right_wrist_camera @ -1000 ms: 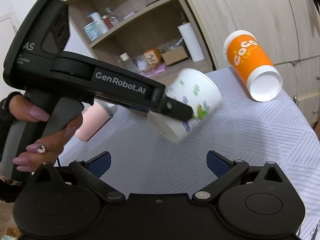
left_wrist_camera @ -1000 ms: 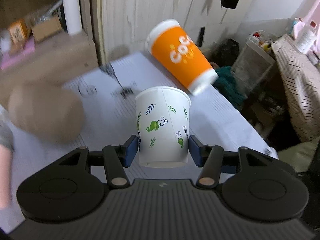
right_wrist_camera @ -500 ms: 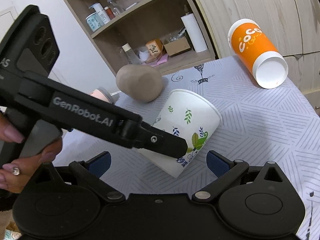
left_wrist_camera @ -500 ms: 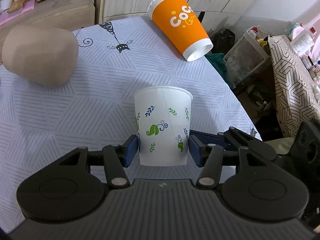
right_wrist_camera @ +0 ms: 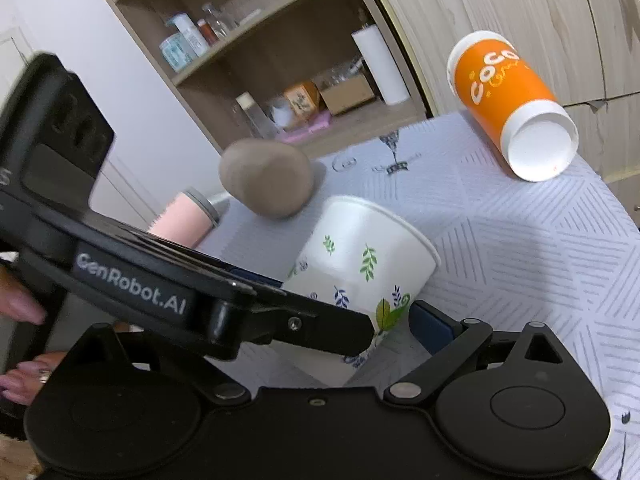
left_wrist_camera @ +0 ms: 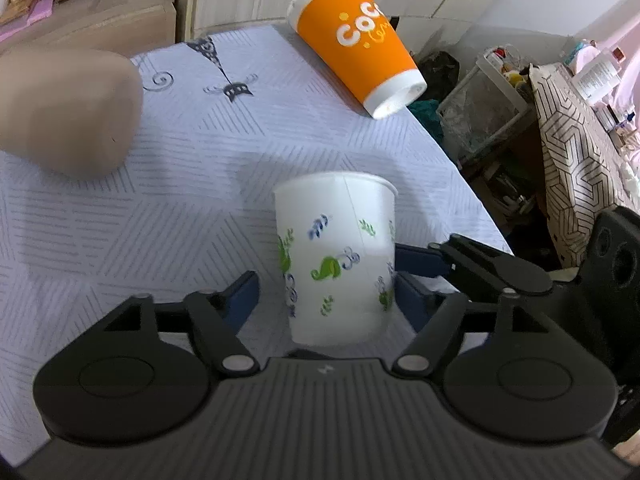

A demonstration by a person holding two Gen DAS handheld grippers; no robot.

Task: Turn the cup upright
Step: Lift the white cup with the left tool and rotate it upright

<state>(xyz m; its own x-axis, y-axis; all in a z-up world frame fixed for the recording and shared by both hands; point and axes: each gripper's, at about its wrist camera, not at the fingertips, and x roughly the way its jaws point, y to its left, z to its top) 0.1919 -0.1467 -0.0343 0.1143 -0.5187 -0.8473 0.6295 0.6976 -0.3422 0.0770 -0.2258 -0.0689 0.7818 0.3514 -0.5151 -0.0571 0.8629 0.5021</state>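
A white paper cup with green and blue leaf prints [left_wrist_camera: 336, 256] stands upright on the table, mouth up. My left gripper [left_wrist_camera: 324, 292] is open around its lower part, with a gap at the left pad. The cup also shows in the right wrist view [right_wrist_camera: 360, 268], behind the left gripper's finger. My right gripper [right_wrist_camera: 280, 332] is open close beside the cup; its left finger is hidden behind the left gripper. An orange cup [left_wrist_camera: 356, 40] lies on its side at the far edge, also in the right wrist view [right_wrist_camera: 508, 100].
A brown rounded object [left_wrist_camera: 68, 108] lies at the left of the pale striped tablecloth [left_wrist_camera: 160, 208]. A pink tumbler [right_wrist_camera: 184, 220] is past the table's left side. Shelves with bottles and boxes [right_wrist_camera: 280, 80] stand behind. The table edge drops off at the right [left_wrist_camera: 472, 200].
The left gripper has let go of the leaf cup and its jaws have spread. The cup has come down to stand upright on the table. The right gripper has moved closer to it.
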